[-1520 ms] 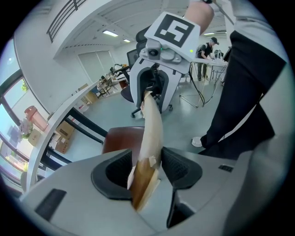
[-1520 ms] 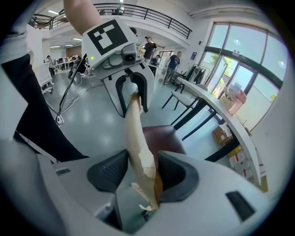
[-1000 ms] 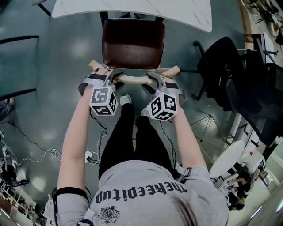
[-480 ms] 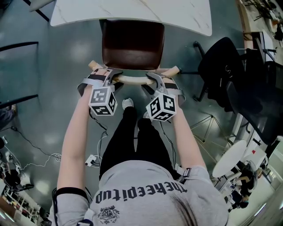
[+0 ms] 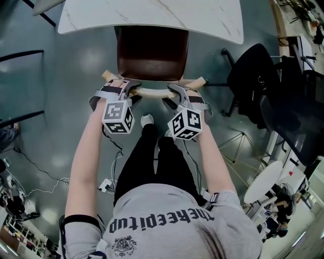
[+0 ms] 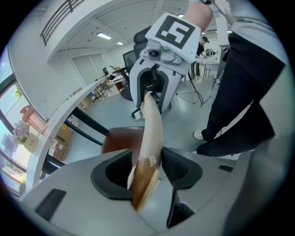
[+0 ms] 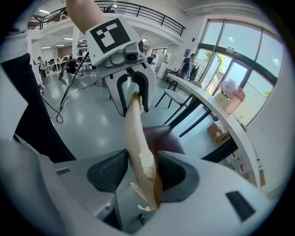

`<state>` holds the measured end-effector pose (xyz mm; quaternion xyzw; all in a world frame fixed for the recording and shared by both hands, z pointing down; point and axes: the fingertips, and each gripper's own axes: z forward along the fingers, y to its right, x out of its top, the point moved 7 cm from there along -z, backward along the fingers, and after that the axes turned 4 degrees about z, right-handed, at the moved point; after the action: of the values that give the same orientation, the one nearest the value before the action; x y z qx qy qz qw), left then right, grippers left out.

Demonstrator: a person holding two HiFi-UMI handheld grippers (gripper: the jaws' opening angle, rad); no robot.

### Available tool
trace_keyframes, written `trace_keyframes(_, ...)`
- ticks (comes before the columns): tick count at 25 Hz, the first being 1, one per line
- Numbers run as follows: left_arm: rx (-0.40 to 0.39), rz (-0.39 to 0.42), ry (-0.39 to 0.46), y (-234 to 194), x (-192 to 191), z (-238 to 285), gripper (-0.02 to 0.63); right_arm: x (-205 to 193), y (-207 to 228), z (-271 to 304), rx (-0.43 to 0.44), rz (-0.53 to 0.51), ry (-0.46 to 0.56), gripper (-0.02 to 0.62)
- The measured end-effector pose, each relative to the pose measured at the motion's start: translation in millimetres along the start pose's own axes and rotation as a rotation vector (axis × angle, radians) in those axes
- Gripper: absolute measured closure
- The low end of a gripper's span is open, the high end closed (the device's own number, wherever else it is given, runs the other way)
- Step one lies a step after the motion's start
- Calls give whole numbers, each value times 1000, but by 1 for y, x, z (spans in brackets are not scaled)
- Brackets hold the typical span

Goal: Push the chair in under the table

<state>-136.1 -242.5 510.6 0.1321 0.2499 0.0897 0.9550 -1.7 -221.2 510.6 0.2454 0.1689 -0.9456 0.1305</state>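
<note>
While between both claws (image 5: 128,87) (image 5: 174,89), chair backrest (image 5: 152,92).

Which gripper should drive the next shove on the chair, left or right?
Neither alone: left gripper and right gripper both clamp the chair's backrest rail, either side of centre. Push with both, probably.

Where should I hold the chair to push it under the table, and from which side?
Take the thin curved backrest rail from behind, either side of its middle, as the left gripper and right gripper do: it fits the jaws, and a push there runs straight toward the table.
</note>
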Motion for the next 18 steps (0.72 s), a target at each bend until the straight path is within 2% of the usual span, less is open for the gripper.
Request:
trace_keyframes(13,0,-21,-4,4,1,-3,396,3,-2,-3,2,86,-20,370)
trace_keyframes(18,37,-72,19,7,5,-6,408,2,-1,-10,-21,118,-4,373)
